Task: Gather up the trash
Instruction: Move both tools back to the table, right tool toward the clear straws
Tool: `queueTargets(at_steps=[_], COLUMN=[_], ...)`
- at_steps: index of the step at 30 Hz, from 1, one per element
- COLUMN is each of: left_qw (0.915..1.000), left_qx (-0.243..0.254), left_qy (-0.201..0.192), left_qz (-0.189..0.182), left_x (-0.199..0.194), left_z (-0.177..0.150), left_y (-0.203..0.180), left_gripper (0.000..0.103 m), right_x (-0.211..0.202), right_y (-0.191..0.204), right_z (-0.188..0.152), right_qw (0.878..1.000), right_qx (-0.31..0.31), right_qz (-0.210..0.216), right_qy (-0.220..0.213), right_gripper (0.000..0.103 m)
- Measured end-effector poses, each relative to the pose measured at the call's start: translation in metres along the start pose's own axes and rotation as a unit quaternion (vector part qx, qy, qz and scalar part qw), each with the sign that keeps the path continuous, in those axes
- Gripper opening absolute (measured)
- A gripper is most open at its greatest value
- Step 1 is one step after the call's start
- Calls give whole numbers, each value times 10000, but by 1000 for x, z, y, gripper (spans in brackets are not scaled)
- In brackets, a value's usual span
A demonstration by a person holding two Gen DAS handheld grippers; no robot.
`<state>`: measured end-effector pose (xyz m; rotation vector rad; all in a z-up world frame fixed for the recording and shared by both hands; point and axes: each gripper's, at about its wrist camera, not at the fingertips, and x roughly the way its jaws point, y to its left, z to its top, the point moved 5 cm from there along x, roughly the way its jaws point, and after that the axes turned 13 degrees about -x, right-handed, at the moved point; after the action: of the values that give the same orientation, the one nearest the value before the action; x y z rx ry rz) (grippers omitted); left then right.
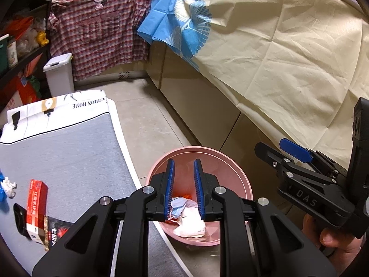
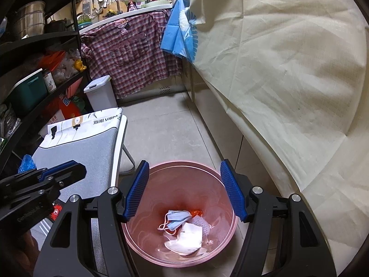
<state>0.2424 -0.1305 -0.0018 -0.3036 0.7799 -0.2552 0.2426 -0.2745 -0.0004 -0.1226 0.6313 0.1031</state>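
- cream cloth point(image 2: 288, 69) is seen draped over the counter on the right, with a blue patterned cloth point(image 2: 182, 30) beside it and a plaid shirt point(image 2: 131, 55) hung at the far end
- grey-topped table point(image 1: 69, 157) is seen on the left, a printed white cover point(image 1: 57, 113) laid over its far end
- pink bin point(image 2: 180, 210) is placed on the floor just beside the table edge, below both grippers
- white lidded bin point(image 1: 60, 73) is seen standing near the plaid shirt
- right gripper point(image 2: 184, 189) is held above the pink bin, jaws spread wide, nothing gripped
- left gripper point(image 1: 183, 189) is held over the bin's near rim, jaws parted, nothing between them
- red box point(image 1: 37, 205) and a dark wrapper point(image 1: 55, 230) are left lying on the table, touching each other
- face masks point(image 2: 177, 219) and white crumpled paper point(image 2: 189, 237) are seen at the bottom of the pink bin, with an orange scrap point(image 2: 196, 212) beside them
- white crumpled bits point(image 1: 9, 185) are left at the table's left edge
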Motion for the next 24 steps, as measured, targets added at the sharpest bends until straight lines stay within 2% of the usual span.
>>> queueTargets(at_steps=[9, 15, 24], left_qw=[9995, 9982, 9939], left_qx=[-61, -135, -290], left_qy=[-238, -434, -684], left_qz=[177, 399, 814], left_x=[-38, -72, -126], left_z=[4, 7, 20], left_y=[22, 54, 122], left_gripper=[18, 18, 18], right_x=[-17, -35, -41], right_y=[14, 36, 84], right_z=[7, 14, 11], right_qw=[9993, 9974, 9948], right_qx=[-171, -318, -616], right_qz=[-38, 61, 573], right_qy=[-342, -637, -581], right_gripper=[64, 64, 50])
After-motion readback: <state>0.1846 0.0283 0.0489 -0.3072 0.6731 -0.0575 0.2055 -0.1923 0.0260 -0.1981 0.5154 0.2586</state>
